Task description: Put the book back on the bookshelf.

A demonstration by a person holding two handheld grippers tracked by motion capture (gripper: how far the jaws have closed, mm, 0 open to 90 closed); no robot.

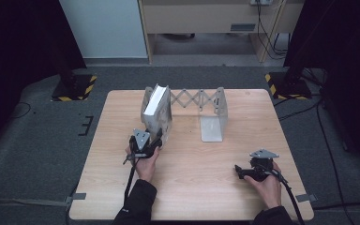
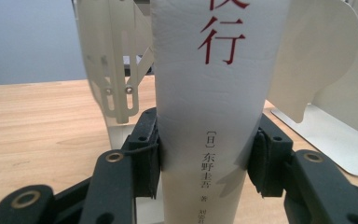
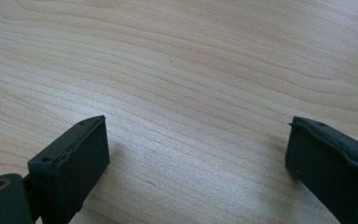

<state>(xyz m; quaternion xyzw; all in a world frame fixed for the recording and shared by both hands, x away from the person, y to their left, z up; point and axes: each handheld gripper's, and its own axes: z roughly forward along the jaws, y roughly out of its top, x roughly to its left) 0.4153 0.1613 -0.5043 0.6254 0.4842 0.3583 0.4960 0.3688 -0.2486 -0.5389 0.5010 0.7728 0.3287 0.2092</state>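
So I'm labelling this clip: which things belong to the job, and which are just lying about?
In the job:
white book, clamped at its spine
left gripper
expanding bookend rack, which holds the book

Lying about:
right gripper, open above bare table
cables on the floor

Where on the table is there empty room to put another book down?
Bare wood lies between the left gripper and right gripper, and along the table near edge. It is crowded at the back, where the book stands in the bookend rack.

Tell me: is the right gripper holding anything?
No, the right gripper has its fingers spread wide over the bare table with nothing between them.
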